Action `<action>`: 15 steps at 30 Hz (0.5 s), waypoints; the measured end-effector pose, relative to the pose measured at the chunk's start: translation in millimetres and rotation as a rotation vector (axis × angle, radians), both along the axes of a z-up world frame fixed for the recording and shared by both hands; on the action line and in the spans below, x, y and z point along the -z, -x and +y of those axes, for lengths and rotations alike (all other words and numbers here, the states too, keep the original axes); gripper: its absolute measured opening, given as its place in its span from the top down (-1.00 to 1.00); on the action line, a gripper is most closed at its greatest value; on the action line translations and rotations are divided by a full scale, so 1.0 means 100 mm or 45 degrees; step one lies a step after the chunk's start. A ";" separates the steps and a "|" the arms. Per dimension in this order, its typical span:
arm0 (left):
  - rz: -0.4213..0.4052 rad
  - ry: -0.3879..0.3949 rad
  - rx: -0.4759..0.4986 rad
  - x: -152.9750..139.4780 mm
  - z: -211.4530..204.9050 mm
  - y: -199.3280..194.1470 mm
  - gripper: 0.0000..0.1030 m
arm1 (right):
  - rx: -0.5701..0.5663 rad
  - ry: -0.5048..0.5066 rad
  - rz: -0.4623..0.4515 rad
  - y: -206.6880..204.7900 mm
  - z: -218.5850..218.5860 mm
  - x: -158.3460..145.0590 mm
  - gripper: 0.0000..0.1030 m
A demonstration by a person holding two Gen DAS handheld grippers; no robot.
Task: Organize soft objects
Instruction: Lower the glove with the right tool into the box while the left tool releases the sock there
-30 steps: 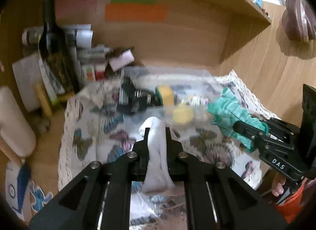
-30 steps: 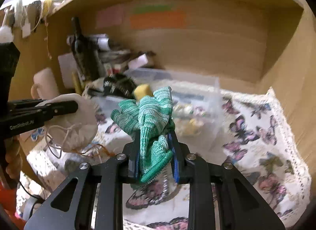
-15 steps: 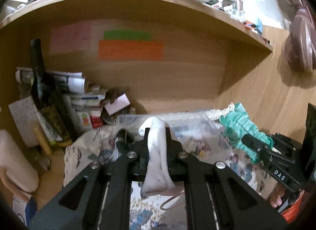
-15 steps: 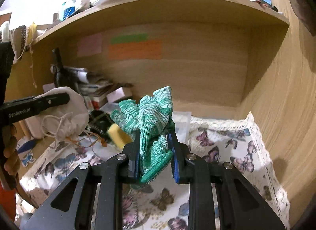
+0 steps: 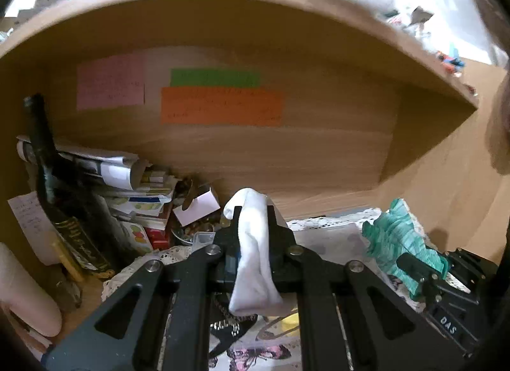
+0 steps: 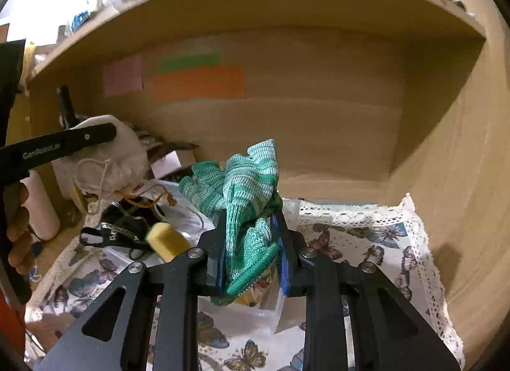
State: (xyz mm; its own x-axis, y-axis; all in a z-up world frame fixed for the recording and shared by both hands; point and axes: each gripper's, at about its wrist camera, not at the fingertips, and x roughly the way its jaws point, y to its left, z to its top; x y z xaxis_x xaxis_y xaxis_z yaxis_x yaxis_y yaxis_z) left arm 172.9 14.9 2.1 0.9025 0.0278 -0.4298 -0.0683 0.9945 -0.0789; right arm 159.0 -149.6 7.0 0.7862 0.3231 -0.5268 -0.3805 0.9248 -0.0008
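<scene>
Green knit cloth [image 6: 245, 208] is clamped in the right gripper [image 6: 250, 253], raised above the clear plastic box [image 6: 191, 211]; the left gripper [image 5: 253, 243] pinches a white drawstring pouch [image 5: 253, 259] beside it. Judging by this, neither is stowed; a yellow sponge [image 6: 167, 241] waits at the box.

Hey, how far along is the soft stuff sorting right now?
Nothing looks finished yet. In hand: the left gripper is shut on a white pouch, and the right gripper is shut on a green cloth, both held up over the butterfly cloth. Left to do: set both down, and deal with the yellow sponge lying below.
</scene>
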 end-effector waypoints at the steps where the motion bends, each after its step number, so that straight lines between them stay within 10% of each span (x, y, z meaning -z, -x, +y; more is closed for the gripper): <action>1: 0.008 -0.003 -0.007 0.03 0.00 -0.04 0.81 | -0.001 0.008 0.010 -0.04 0.02 0.02 0.57; 15: 0.312 -0.005 -0.058 0.75 0.24 -0.61 0.81 | -0.068 0.171 0.232 -0.43 0.37 0.61 0.57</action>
